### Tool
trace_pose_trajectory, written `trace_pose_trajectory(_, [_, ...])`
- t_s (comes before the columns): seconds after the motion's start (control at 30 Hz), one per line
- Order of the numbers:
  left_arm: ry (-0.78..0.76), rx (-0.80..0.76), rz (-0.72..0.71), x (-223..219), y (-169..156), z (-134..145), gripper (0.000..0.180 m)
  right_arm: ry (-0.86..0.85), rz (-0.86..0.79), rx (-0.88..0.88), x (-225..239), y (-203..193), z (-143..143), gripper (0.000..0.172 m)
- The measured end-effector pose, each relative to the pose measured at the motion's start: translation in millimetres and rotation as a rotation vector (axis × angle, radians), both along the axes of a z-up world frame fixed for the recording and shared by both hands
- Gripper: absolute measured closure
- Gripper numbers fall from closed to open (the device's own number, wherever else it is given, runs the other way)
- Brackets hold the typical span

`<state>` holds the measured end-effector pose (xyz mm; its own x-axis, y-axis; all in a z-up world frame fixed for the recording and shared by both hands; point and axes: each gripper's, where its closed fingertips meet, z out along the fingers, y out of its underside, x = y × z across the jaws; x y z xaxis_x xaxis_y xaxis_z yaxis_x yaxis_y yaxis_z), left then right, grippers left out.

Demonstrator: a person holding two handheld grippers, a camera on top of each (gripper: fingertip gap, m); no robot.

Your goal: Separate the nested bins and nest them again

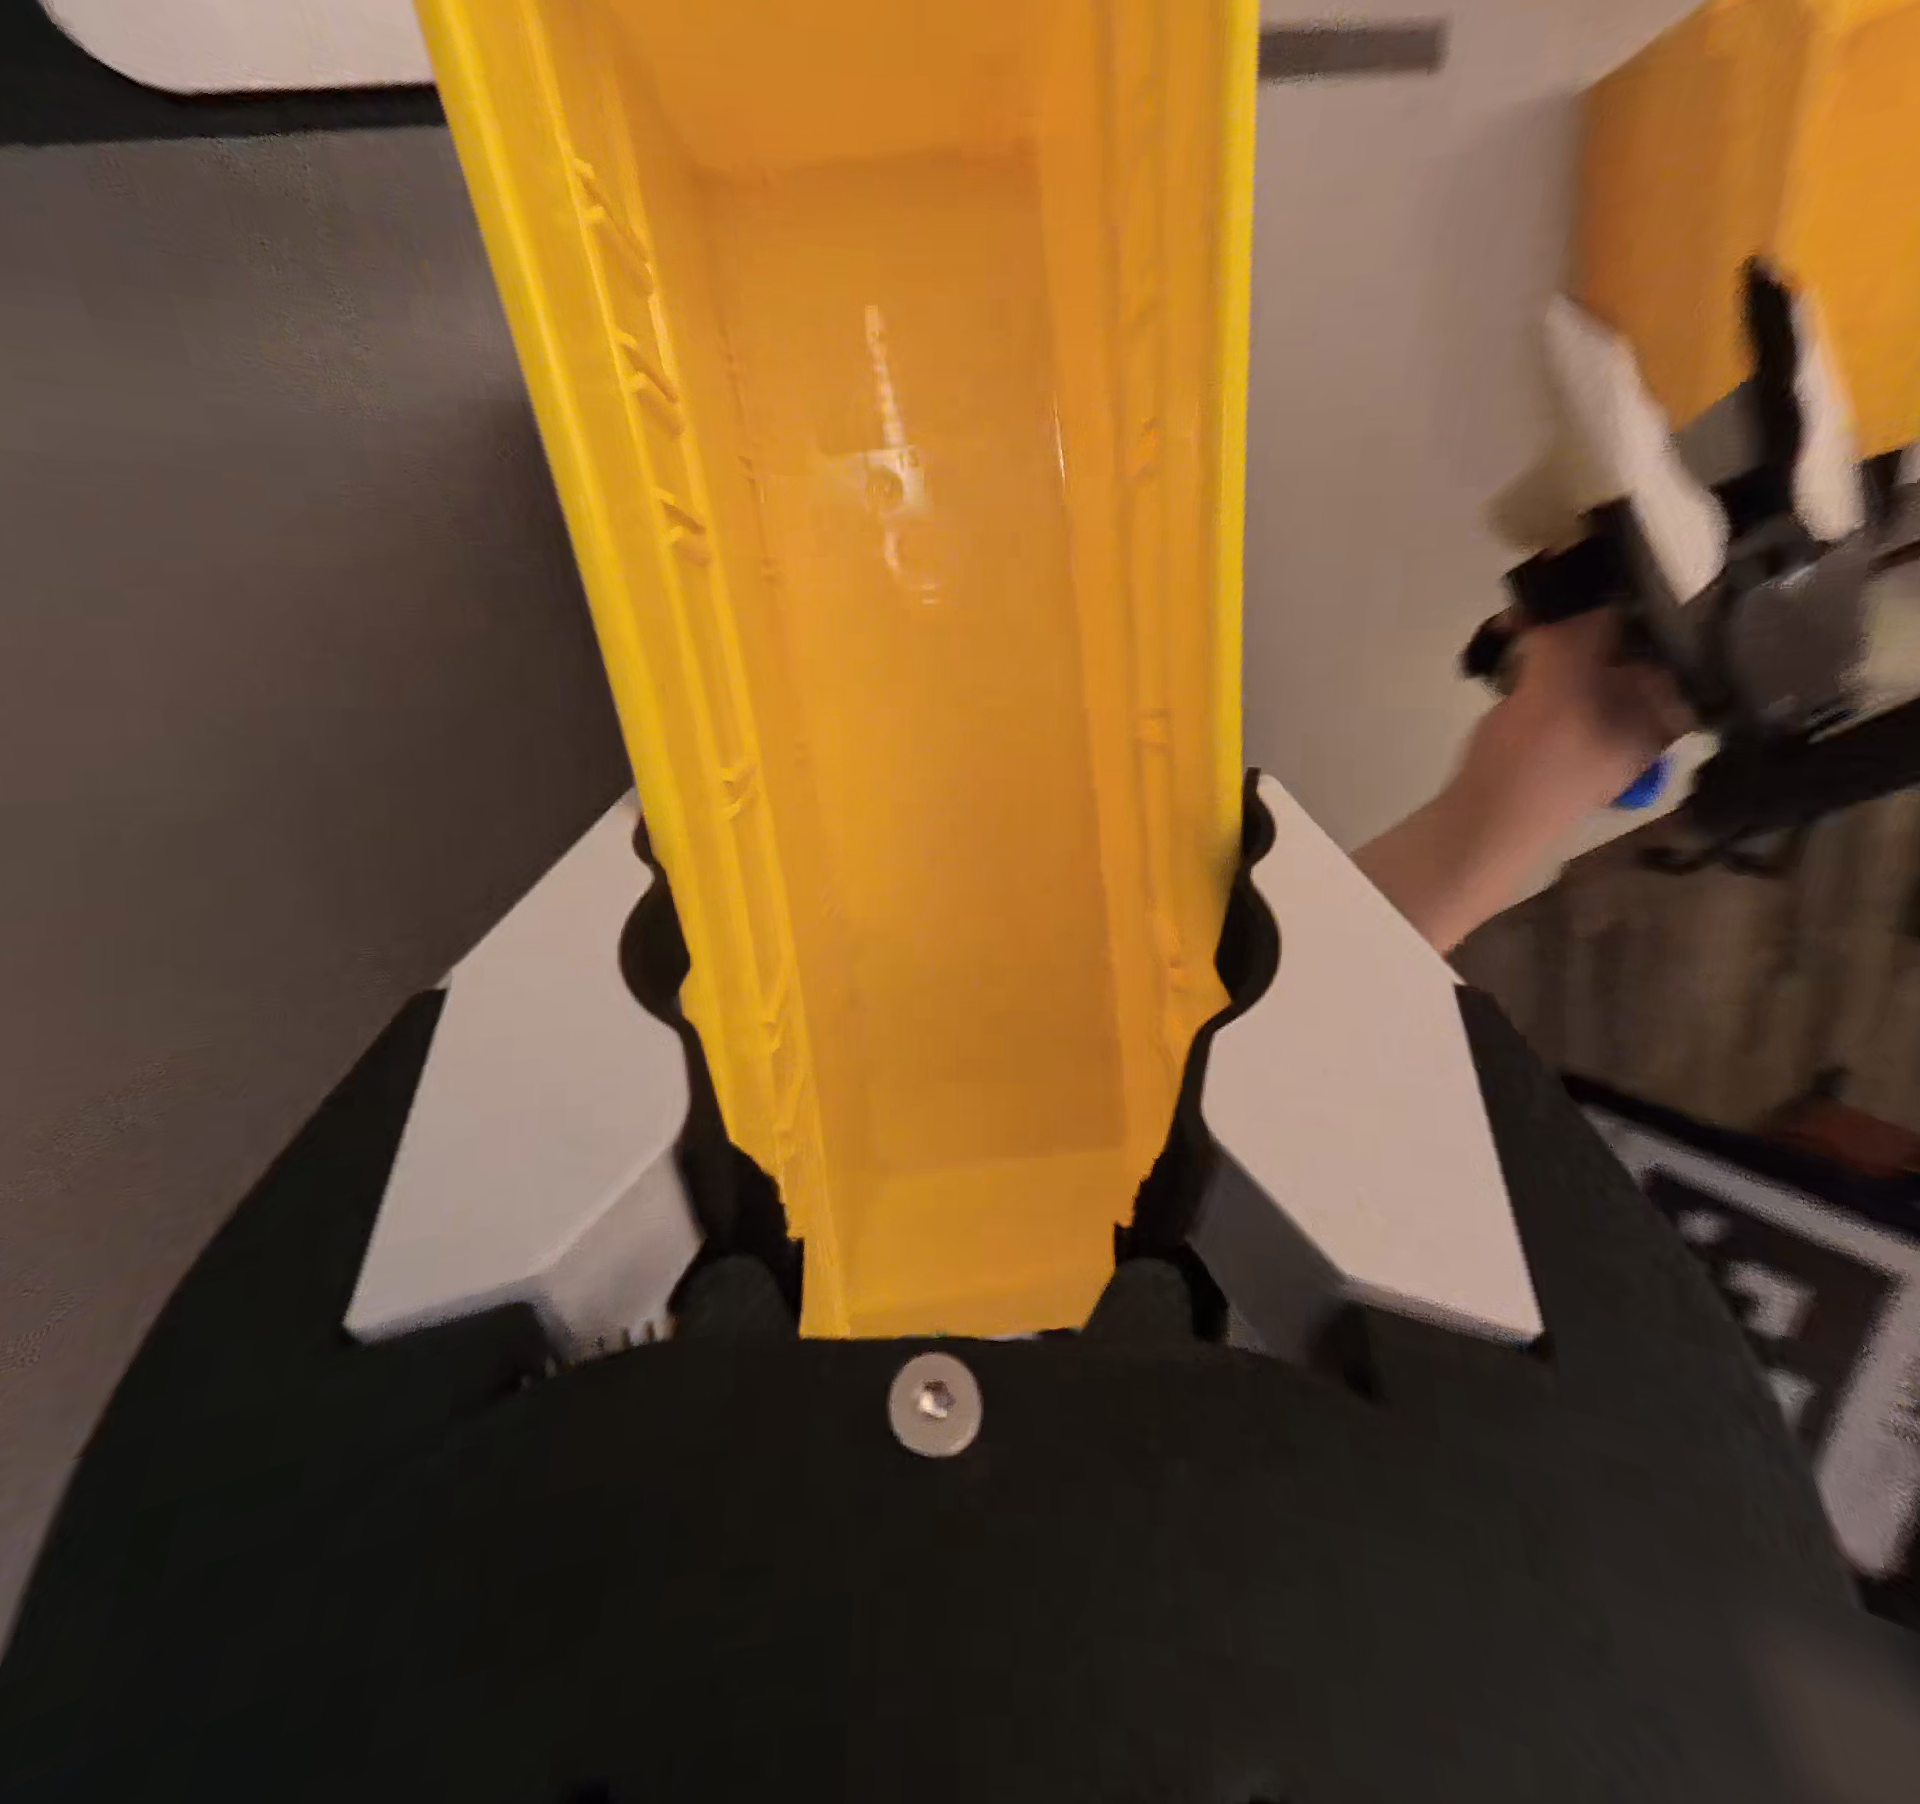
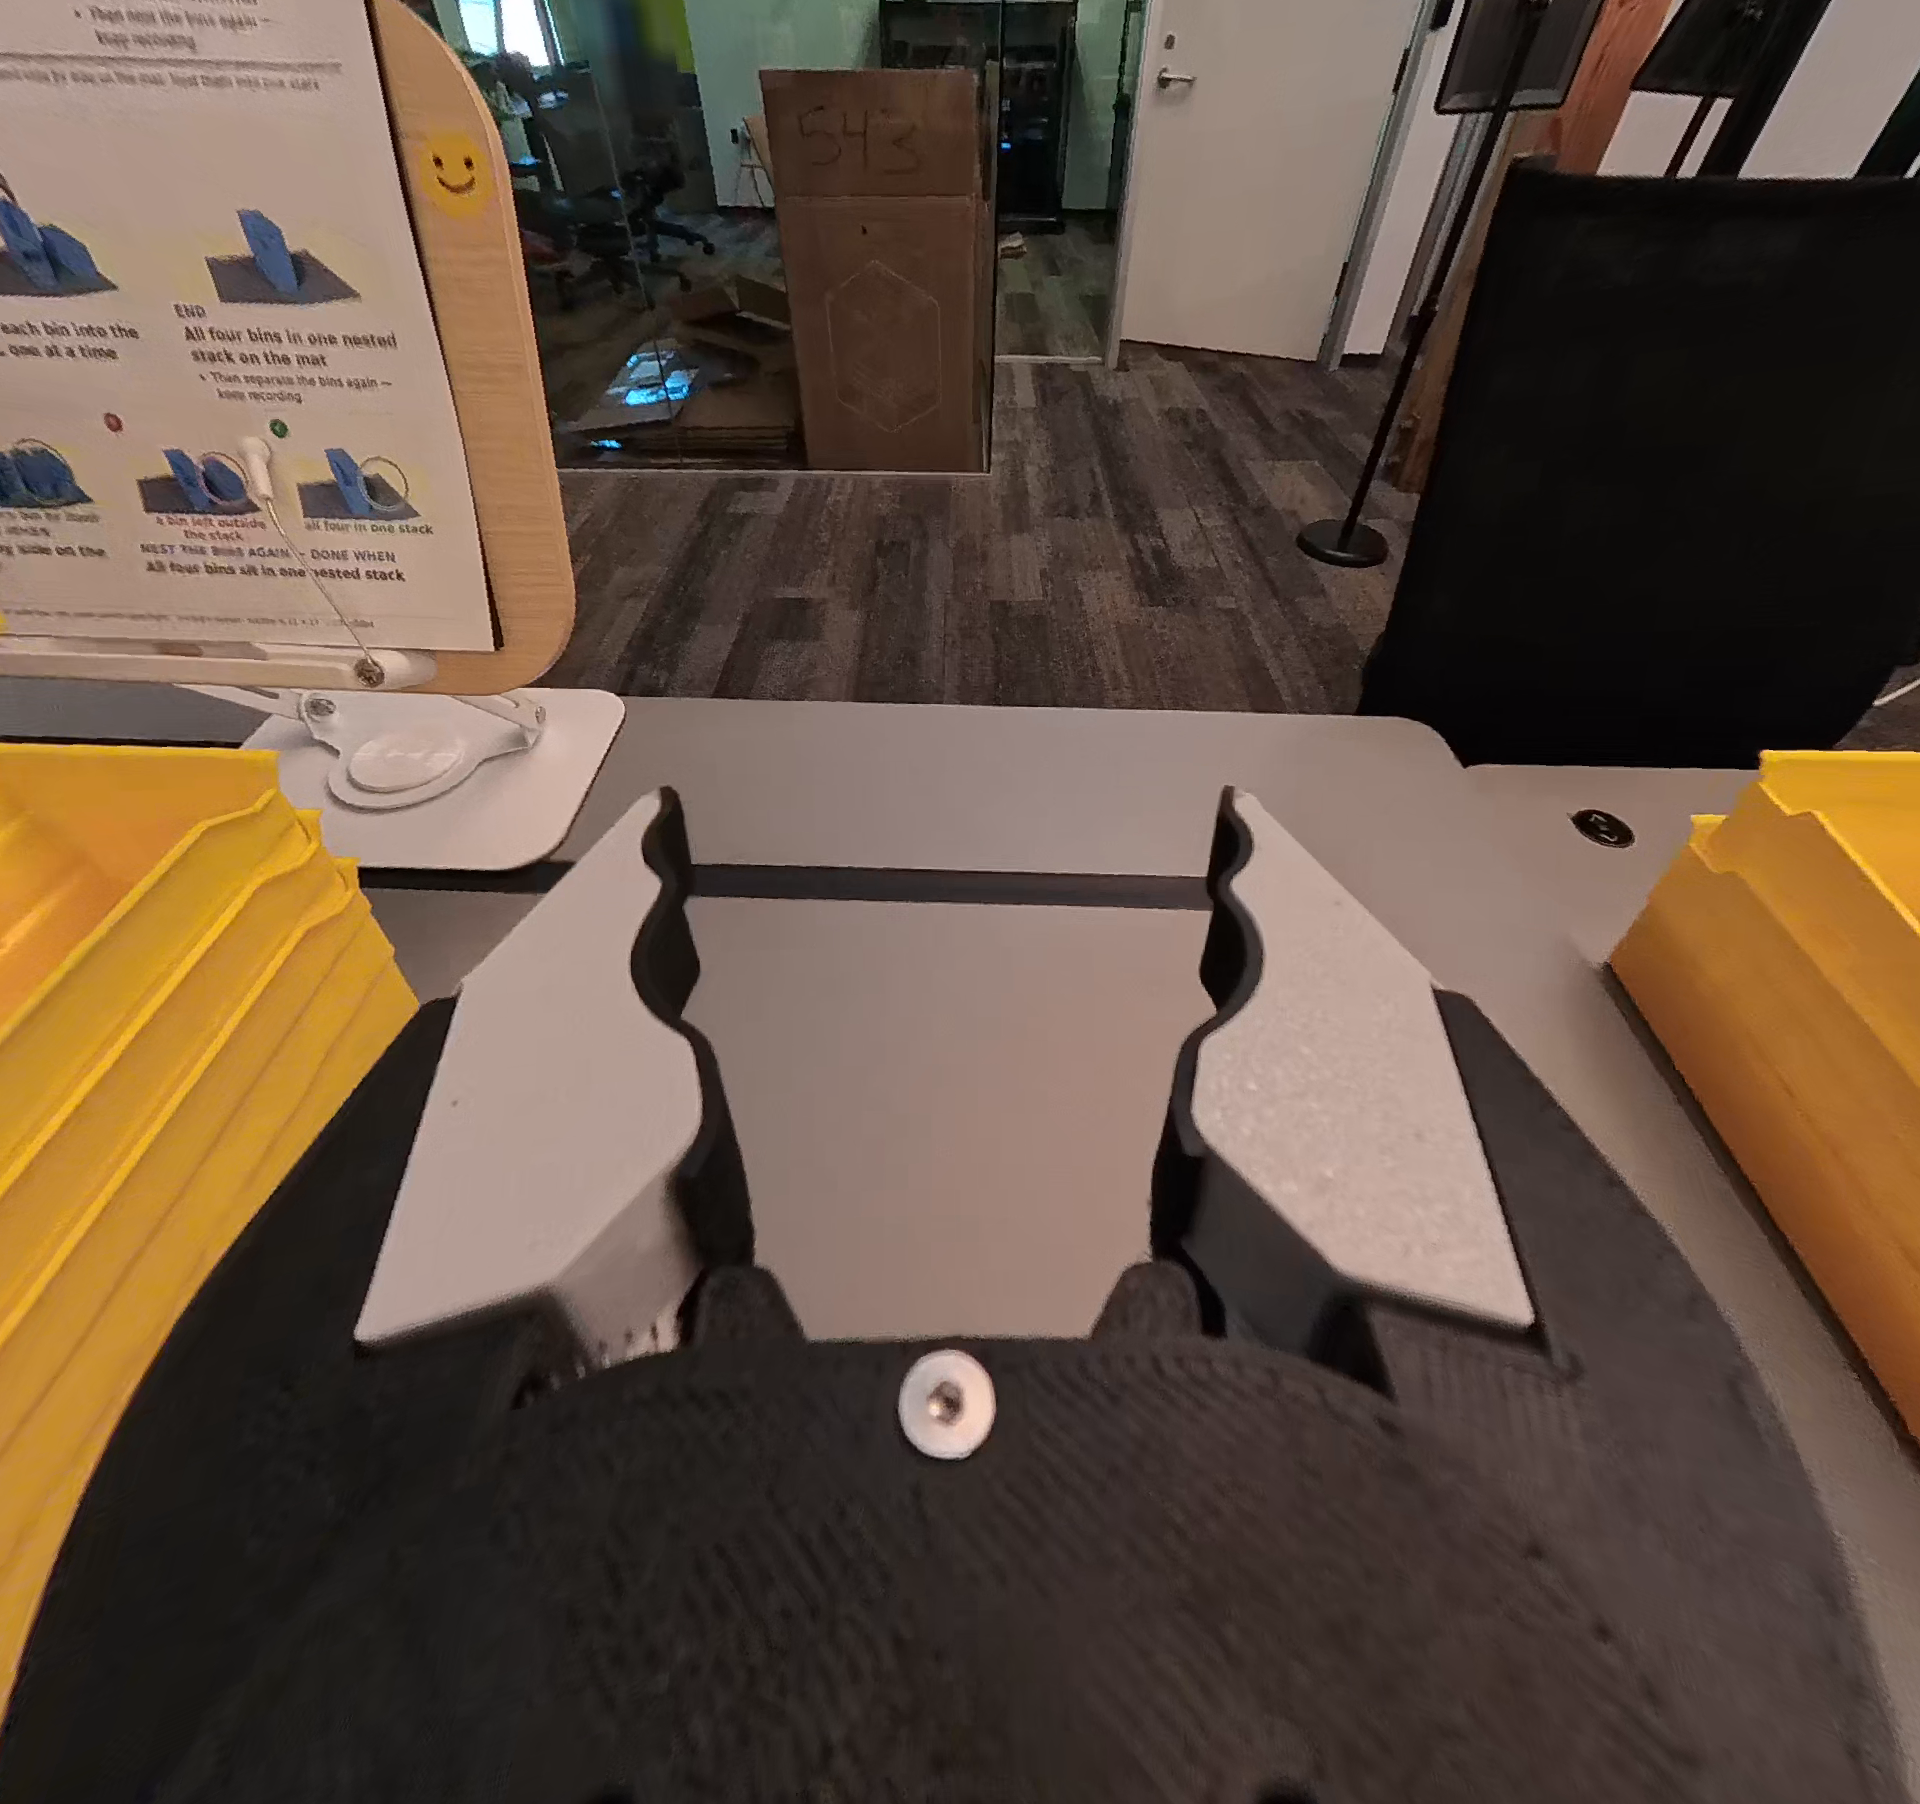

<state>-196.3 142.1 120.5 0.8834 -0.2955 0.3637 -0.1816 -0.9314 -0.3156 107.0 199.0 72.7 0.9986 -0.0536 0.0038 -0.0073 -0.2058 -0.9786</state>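
In the left wrist view, a yellow bin (image 1: 894, 559) runs lengthwise between my left gripper's (image 1: 940, 819) fingers, its open inside facing the camera. Both pads press on its side rims, so the left gripper is shut on it. Another yellow bin (image 1: 1766, 144) shows at the upper right, with my right gripper (image 1: 1704, 424), blurred, just below it. In the right wrist view, my right gripper (image 2: 945, 819) is open and holds nothing, above the grey table (image 2: 935, 778). A stack of nested yellow bins (image 2: 156, 1027) lies to its left and a single yellow bin (image 2: 1787, 1006) to its right.
An instruction sheet on a wooden stand (image 2: 260, 300) with a white base (image 2: 416, 767) stands at the table's far left. A dark mat (image 1: 260, 507) lies under the held bin. A black chair back (image 2: 1662, 455) stands beyond the table's far right edge. A person's hand (image 1: 1538, 767) holds the right gripper.
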Motion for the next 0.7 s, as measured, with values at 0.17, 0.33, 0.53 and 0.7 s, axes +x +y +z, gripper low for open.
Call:
trace_pose_trajectory(0.17, [0.013,0.019,0.102,18,6,-20,0.077,0.046,0.025,0.044,-1,-7,12,0.073])
trace_pose_trajectory(0.33, [0.059,0.048,0.162,20,10,-30,0.074,0.069,0.050,0.091,-6,-16,27,0.073])
trace_pose_trajectory(0.53, [0.149,0.017,0.152,21,9,-50,0.074,0.069,0.086,0.109,-18,-18,34,0.073])
trace_pose_trajectory(0.7, [0.218,0.023,0.158,14,18,-66,0.073,0.074,0.099,0.104,-21,-16,32,0.073])
